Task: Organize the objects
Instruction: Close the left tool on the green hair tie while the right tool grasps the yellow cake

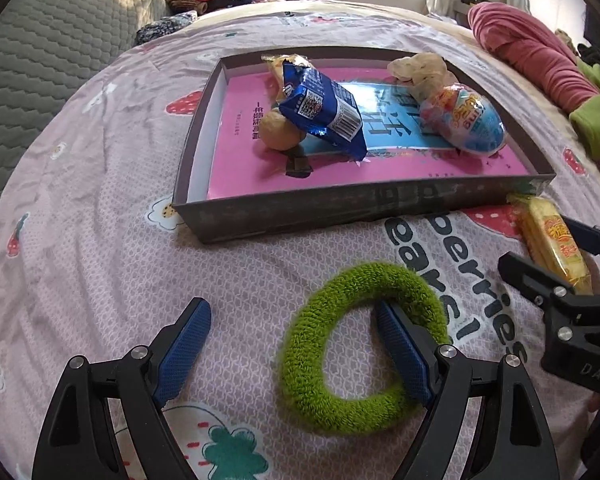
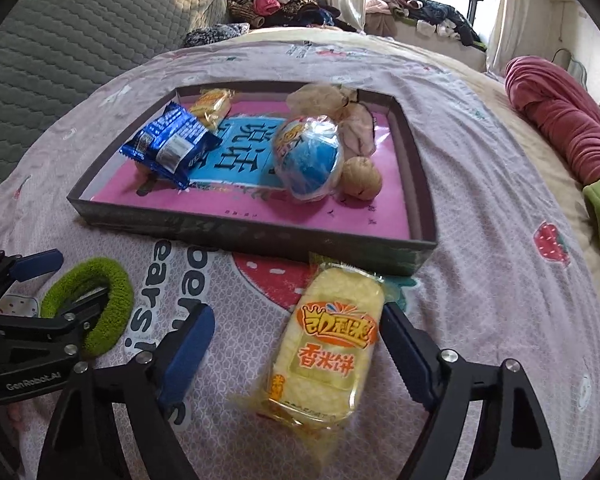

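Green hair tie (image 1: 364, 348); snack-filled box (image 1: 340, 204).

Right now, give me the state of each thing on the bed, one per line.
Left claw: open, one finger inside the ring.
Green ring: flat on the bedspread, not gripped.
Right claw: open, straddling the cracker pack.
Rice cracker pack: sealed, lying outside the box.
Box: lidless, holding snacks.
Blue wrapper: propped up, tilted.
Egg-shaped pack: on its side.
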`<state>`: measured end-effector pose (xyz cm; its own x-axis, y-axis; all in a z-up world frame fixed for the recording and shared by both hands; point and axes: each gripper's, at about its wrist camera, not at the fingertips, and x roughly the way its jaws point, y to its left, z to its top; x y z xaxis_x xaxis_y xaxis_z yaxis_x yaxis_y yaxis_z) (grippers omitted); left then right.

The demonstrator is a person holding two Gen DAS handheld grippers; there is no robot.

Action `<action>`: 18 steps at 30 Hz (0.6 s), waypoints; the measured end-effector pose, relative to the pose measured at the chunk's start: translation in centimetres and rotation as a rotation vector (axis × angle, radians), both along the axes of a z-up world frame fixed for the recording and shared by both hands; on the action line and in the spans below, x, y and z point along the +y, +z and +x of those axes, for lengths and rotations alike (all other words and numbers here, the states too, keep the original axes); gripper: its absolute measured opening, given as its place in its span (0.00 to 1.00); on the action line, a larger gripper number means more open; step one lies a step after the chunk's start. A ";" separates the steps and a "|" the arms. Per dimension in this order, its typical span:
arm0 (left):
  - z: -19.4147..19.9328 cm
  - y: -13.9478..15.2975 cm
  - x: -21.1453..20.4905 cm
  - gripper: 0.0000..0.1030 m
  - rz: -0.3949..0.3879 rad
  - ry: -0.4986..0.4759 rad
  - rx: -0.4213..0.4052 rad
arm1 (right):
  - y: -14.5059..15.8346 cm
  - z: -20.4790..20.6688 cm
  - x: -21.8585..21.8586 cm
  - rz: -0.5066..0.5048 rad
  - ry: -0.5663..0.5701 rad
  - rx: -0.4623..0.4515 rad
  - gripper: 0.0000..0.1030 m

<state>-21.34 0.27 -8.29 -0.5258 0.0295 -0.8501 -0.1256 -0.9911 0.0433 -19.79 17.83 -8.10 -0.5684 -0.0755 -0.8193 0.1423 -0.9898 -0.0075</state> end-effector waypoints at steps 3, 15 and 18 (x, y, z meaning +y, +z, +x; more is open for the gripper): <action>-0.2 -0.1 -0.1 0.84 0.015 0.000 0.003 | -0.4 -0.2 -0.2 -0.009 0.004 -0.008 0.81; 0.0 0.2 -0.6 0.33 0.081 -0.013 0.013 | -0.3 0.1 0.6 -0.066 0.016 0.019 0.39; 0.0 0.1 -0.7 0.16 0.102 -0.019 0.006 | -0.2 0.3 0.6 -0.075 0.019 0.035 0.39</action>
<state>-21.35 -0.47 -8.15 -0.5297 0.1259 -0.8388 -0.1449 -0.9878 -0.0568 -19.49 18.46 -8.30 -0.5941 -0.1468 -0.7908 0.1620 -0.9849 0.0611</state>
